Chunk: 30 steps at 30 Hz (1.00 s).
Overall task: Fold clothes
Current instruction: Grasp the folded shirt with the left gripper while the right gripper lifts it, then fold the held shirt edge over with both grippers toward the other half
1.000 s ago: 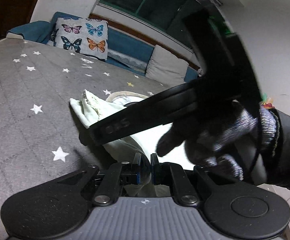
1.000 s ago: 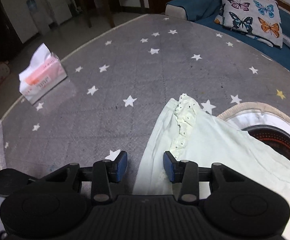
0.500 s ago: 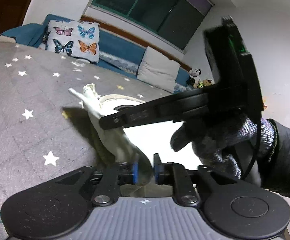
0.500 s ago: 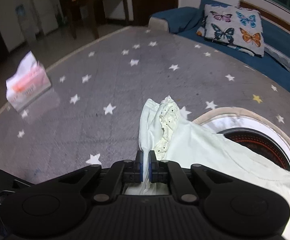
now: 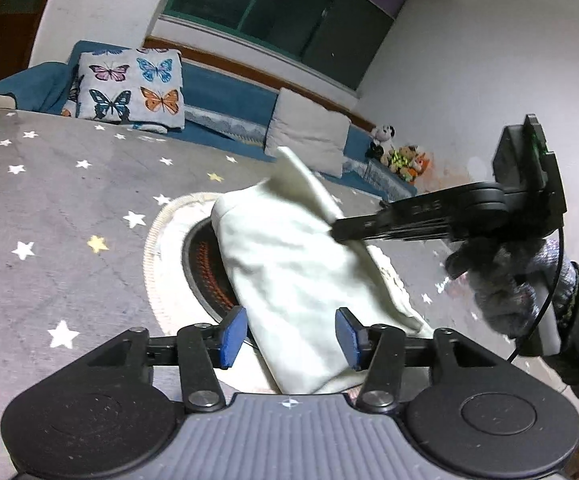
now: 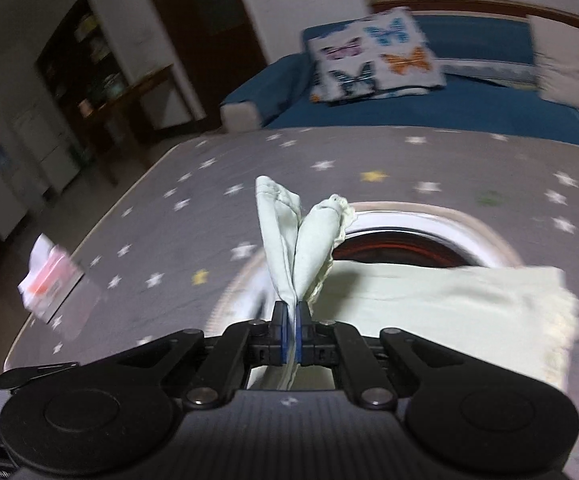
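Right gripper (image 6: 289,338): the blue pads are seen pressed together on a pinched fold of the pale green garment (image 6: 429,300); two bunched ends, one with a lace trim, are stood up above the jaws. In the left wrist view the same gripper (image 5: 335,234) is seen reaching in from the right, gripped by a gloved hand (image 5: 505,280), with cloth caught at its tip.

Left gripper (image 5: 291,334): the jaws are held wide apart, with the garment (image 5: 289,280) passing between the pads; no pad can be seen closed on it.

Garment: it is draped over the round opening (image 6: 401,240) in the middle of the counter (image 6: 209,208), with a folded part laid flat to the right of the right gripper.

Counter: it is covered by a grey cloth with white and yellow stars.

Tissue pack (image 6: 47,280): it is placed near the counter's left edge, blurred.

Background: a butterfly cushion (image 5: 129,88) is set on a blue sofa (image 5: 225,92) beyond the counter's far edge.
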Motion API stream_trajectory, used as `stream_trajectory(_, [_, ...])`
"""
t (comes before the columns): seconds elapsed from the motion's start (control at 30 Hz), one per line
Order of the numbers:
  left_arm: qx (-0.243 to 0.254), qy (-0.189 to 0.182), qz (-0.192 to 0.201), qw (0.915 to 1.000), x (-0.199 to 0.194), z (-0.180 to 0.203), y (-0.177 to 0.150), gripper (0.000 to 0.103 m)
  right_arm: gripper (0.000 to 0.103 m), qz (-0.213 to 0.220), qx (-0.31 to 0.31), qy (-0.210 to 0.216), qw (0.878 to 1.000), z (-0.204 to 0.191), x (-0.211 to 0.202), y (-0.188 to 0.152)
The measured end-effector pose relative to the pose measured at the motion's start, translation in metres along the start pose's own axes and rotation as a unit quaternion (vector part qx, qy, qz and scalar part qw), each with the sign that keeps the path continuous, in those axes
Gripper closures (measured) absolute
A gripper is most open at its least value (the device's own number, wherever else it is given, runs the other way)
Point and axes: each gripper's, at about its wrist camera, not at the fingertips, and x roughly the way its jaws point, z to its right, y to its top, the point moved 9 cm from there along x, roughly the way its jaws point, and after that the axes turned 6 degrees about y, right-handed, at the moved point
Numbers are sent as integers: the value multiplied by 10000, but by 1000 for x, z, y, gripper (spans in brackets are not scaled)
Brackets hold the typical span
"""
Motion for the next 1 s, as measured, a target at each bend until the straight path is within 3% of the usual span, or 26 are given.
stream_trajectory(0.2, [168,45,-271,9995,24,21,-8,47,100,163,630,-95,9978,66,-29,-16])
stream_trajectory(0.37, [301,88,-433,9986,39,36,-11,46,100,107,1076,-26,9941,104,-29,-36])
stream_trajectory(0.6, [442,171,-550,9974,51,48,-12,44,101,465,1124,219,9923,111,-50,-22])
stream_trajectory(0.77, [501,194,-625,9966,62,54,-12,44,101,804,1169,77,9898,130,-71,-6])
stream_trajectory(1.0, [658,173,-774,9947,78,64,-14,44,101,611,1748,-38,9827,168,-56,-40])
